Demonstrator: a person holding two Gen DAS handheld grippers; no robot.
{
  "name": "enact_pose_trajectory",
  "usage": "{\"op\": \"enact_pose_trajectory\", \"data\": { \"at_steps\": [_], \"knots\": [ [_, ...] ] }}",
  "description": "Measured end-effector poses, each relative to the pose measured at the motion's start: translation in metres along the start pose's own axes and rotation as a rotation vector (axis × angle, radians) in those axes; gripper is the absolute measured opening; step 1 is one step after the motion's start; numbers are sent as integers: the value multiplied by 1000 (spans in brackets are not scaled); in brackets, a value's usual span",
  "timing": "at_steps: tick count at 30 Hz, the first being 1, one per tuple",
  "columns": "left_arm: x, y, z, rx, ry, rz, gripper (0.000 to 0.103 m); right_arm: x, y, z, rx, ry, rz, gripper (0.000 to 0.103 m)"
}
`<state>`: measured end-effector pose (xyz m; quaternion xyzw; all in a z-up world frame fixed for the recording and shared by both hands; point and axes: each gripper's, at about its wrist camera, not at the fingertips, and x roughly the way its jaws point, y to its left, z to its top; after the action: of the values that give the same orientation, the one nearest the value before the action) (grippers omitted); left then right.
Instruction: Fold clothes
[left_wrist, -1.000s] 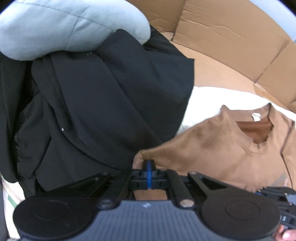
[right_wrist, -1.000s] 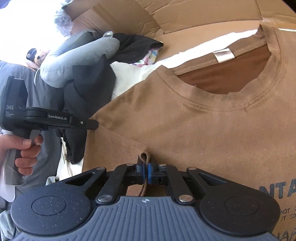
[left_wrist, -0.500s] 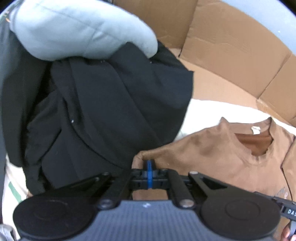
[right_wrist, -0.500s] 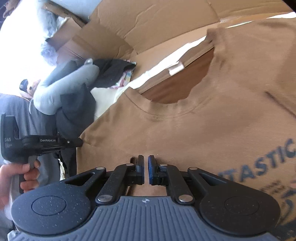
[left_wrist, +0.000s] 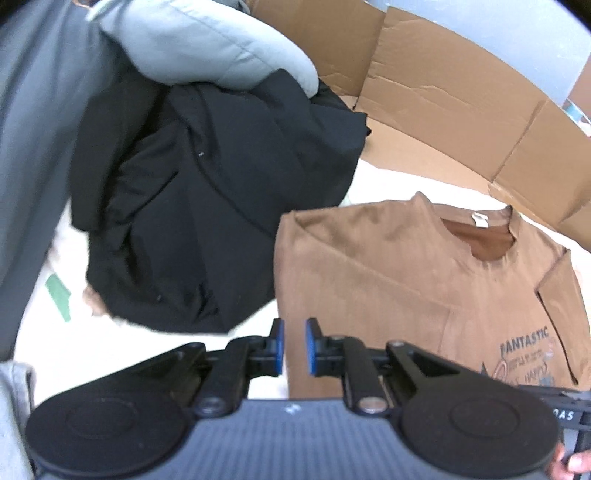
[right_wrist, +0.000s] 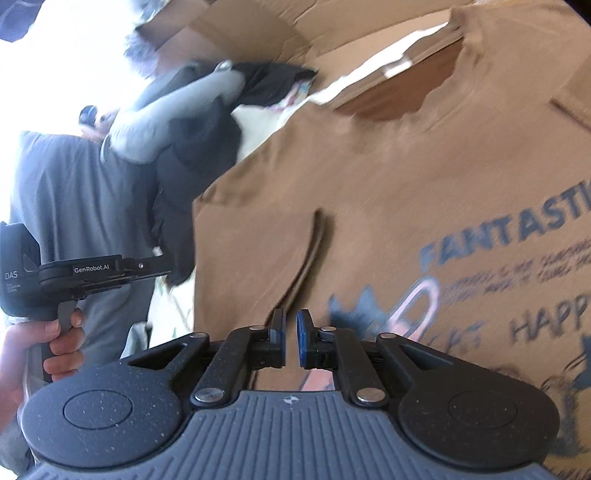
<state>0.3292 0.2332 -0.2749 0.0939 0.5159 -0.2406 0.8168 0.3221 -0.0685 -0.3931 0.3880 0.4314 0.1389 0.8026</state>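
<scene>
A brown T-shirt (left_wrist: 424, 280) with a dark "FANTASTIC" print lies flat on the white surface, its left sleeve folded in over the chest. It fills the right wrist view (right_wrist: 406, 206). My left gripper (left_wrist: 291, 345) is slightly open and empty, just above the shirt's left folded edge. My right gripper (right_wrist: 290, 339) is slightly open and empty, low over the shirt near the folded sleeve's edge. The left gripper also shows from the side in the right wrist view (right_wrist: 162, 267).
A heap of black clothes (left_wrist: 207, 206) with a light grey padded garment (left_wrist: 207, 48) on top lies left of the shirt. Cardboard walls (left_wrist: 443, 103) stand behind. The person's grey top (right_wrist: 74, 199) is at the left.
Both grippers let go of the brown shirt's sleeve and opened a little. They drew back toward the shirt's lower part; the sleeve now lies folded over the chest.
</scene>
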Motion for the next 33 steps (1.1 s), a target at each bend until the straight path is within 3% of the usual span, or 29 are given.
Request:
{"op": "enact_pose_trajectory", "data": {
  "at_steps": [2, 3, 8, 11, 16, 21, 26, 33],
  "knots": [
    [3, -3, -11, -18, -12, 0, 13, 1, 4, -6, 1, 17, 11, 37],
    [1, -4, -16, -30, -20, 3, 13, 2, 6, -8, -3, 29, 19, 38],
    [-27, 1, -49, -121, -62, 11, 14, 3, 20, -20, -59, 83, 31, 38],
    [-34, 0, -76, -217, -71, -15, 25, -3, 24, -20, -75, 51, 6, 38],
    [-39, -4, -107, -295, -79, -47, 32, -8, 16, -12, -31, 7, -29, 38],
    [-27, -11, -124, -363, -67, -95, 34, -9, 13, -7, -63, 1, -67, 38],
    [-8, -33, -139, -384, -82, -129, 44, -6, 7, 1, -71, -22, -89, 38],
    [21, -51, -154, -400, -82, -117, 50, 4, -2, 18, -65, -42, -114, 38]
  ]
}}
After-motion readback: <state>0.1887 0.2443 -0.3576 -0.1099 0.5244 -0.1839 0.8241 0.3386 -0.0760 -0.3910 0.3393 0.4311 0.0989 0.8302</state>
